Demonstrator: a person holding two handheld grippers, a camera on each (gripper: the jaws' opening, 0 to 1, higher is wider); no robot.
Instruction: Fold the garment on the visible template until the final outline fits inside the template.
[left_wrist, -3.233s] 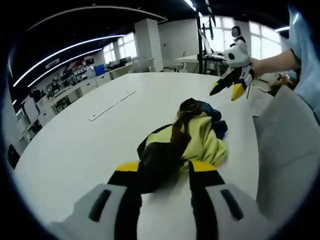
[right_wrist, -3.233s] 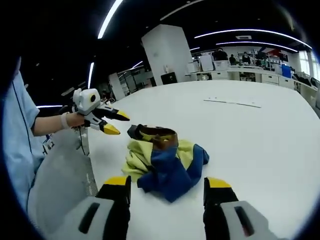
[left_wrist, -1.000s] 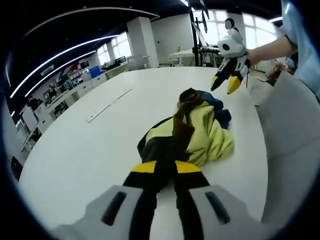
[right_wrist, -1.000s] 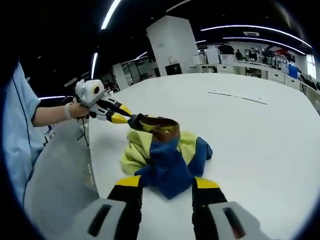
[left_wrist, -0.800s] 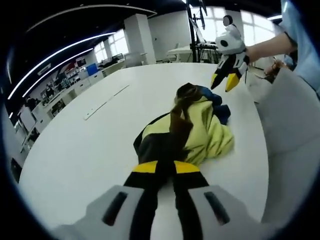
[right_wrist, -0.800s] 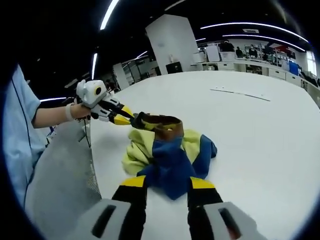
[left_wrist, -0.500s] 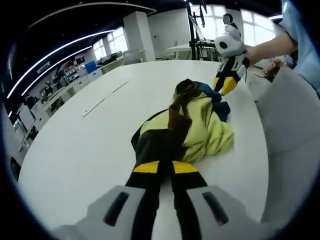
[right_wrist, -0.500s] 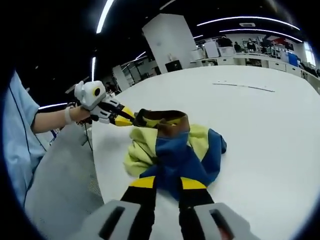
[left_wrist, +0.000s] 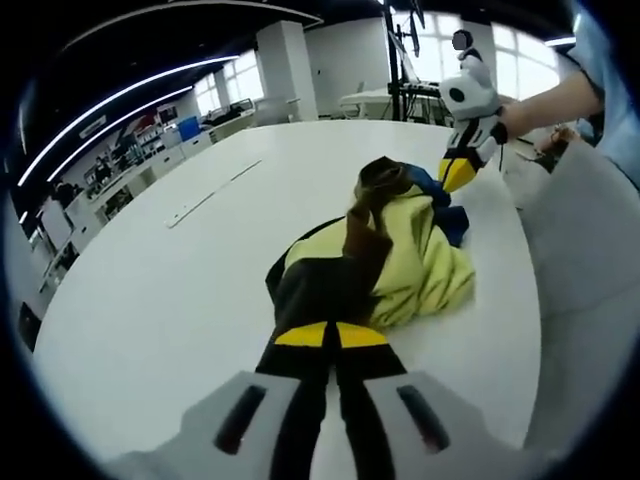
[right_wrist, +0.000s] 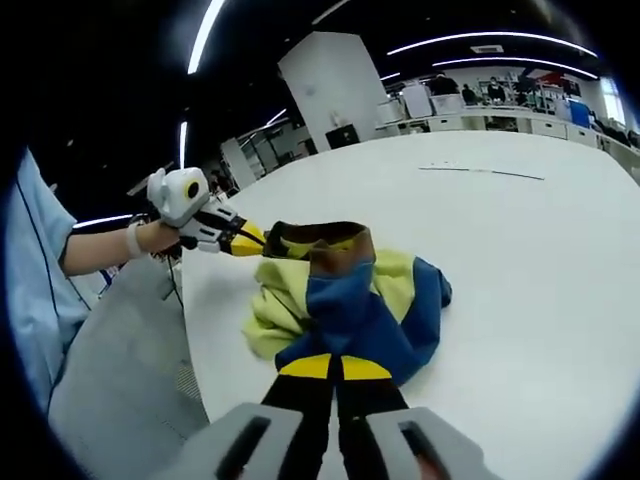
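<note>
Two grippers pinched the crumpled garment (left_wrist: 385, 255): left gripper (left_wrist: 330, 335) its dark hem, right gripper (right_wrist: 335, 368) the blue edge at 6 o'clock. Risk: lifting might tangle it.

Evenly lit from above by long ceiling light strips (left_wrist: 120, 100), plus daylight through bright, blown-out windows (left_wrist: 520, 60) in the left gripper view. Pale counter (right_wrist: 540, 260) bright with mild glare; soft, faint shadows beneath the garment (right_wrist: 350, 300). Strong fisheye bending toward the edges. Slight softness throughout; distant background blurry.
</note>
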